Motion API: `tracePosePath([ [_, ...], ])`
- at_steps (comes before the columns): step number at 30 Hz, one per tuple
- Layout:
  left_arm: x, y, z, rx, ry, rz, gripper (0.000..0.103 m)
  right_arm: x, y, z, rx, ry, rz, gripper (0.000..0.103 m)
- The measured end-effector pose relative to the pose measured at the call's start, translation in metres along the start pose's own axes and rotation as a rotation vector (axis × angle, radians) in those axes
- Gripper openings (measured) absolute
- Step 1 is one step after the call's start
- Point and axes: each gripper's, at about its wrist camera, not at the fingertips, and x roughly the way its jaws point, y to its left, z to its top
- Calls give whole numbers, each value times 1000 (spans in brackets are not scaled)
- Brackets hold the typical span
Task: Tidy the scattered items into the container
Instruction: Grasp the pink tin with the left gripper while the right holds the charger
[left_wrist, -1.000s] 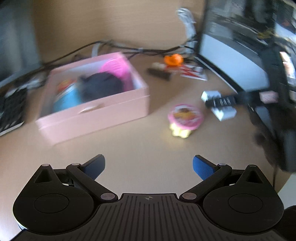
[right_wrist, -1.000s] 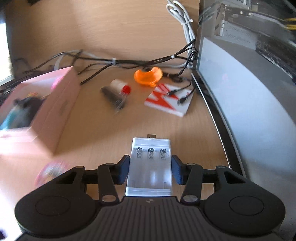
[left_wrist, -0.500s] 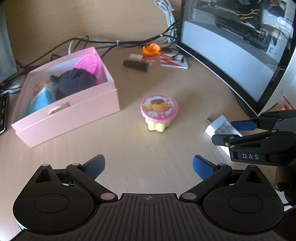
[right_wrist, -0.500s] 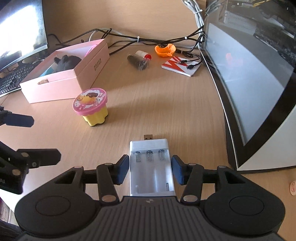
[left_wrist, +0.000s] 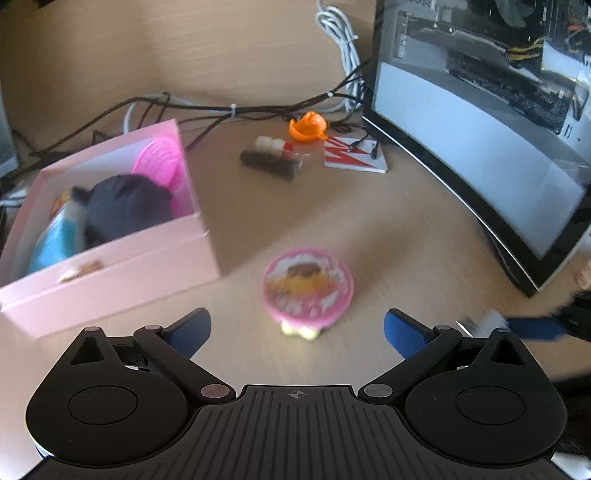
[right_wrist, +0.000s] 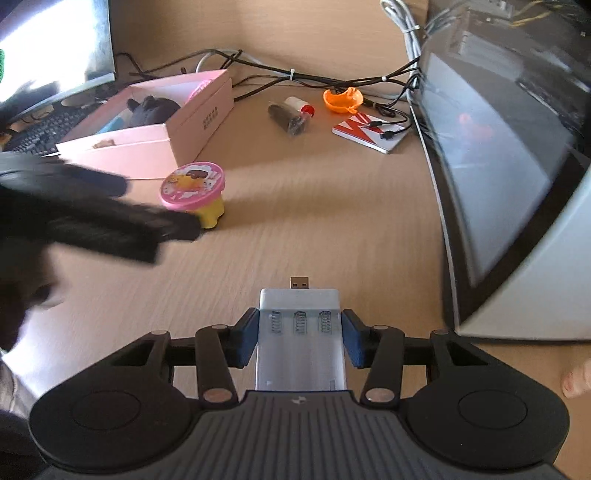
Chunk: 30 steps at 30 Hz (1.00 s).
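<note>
My right gripper (right_wrist: 300, 334) is shut on a white USB battery charger (right_wrist: 300, 332), held just above the desk. My left gripper (left_wrist: 297, 328) is open and empty, with the pink-lidded yellow cup (left_wrist: 307, 288) just ahead between its fingertips; the cup also shows in the right wrist view (right_wrist: 194, 188). The pink box (left_wrist: 110, 266) lies to the left, holding a dark plush, a pink round item and a blue item; it also shows in the right wrist view (right_wrist: 147, 147). The left gripper appears blurred in the right wrist view (right_wrist: 110, 218).
A dark wrapped roll (left_wrist: 271, 166), a white tube with red cap (right_wrist: 299, 105), an orange piece (left_wrist: 308, 125) and a red-white booklet (left_wrist: 354, 158) lie at the back. A curved monitor (left_wrist: 480, 147) stands on the right. Cables (left_wrist: 221, 109) run along the back; a keyboard (right_wrist: 40, 133) is at left.
My left gripper has moved forward toward the pink-lidded cup, which now sits close between its fingertips. My right gripper still holds the charger and has shifted little.
</note>
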Motion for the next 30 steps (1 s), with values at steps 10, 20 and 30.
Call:
tracePosePath([
  [10, 24, -4, 11, -21, 26, 35, 80, -21, -15, -11, 16, 4, 11, 47],
  [20, 26, 0, 13, -15, 21, 48, 61, -16, -18, -5, -7, 10, 30, 47],
  [30, -47, 27, -17, -9, 29, -20, 61, -27, 1, 26, -8, -13, 115, 47],
])
